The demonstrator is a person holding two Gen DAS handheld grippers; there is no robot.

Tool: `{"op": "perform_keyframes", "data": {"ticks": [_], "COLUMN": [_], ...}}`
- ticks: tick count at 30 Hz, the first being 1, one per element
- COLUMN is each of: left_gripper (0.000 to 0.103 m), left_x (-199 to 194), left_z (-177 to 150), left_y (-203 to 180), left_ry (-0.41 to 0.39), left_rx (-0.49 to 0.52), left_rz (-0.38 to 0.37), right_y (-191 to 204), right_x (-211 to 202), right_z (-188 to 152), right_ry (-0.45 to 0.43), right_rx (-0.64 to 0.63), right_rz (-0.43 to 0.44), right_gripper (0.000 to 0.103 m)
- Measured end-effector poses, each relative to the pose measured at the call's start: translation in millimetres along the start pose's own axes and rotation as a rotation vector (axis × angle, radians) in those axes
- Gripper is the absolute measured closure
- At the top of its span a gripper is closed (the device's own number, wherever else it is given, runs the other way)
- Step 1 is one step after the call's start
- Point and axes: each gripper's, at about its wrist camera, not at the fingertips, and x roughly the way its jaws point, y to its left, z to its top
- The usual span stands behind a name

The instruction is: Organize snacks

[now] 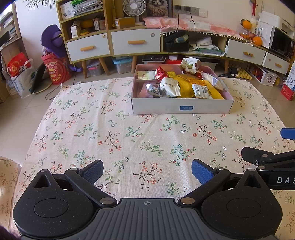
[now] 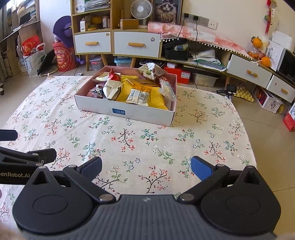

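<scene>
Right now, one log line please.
left gripper open, empty | right gripper open, empty | snacks piled in box | cloth bare

I see a floral tablecloth (image 1: 114, 140) spread wide over the surface; behind it stands a wooden cabinet with white drawers (image 1: 136, 41); on top of it a small white fan (image 1: 133, 8) sits just beside a framed cat picture (image 1: 158, 7); a pink cloth (image 1: 193, 25) drapes the lower shelf to the right; oranges (image 1: 257, 40) rest at that shelf's far end; a red bag (image 1: 55, 69) stands on the tiled floor at left, below a purple plush (image 1: 50, 39).
</scene>
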Motion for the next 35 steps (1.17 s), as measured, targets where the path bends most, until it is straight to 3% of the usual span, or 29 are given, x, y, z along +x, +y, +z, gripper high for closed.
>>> {"op": "perform_keyframes", "data": {"ticks": [35], "left_gripper": [0.001], "left_x": [2.9], "left_z": [-4.4], "left_y": [-1.4], "left_ry": [0.008], "left_rx": [0.009], "left_rz": [0.011], "right_y": [3.2], "right_x": [1.4], "right_z": [-1.3], "right_ry": [0.006], "right_rx": [-0.006], "right_rz": [-0.003], "right_gripper": [0.000]}}
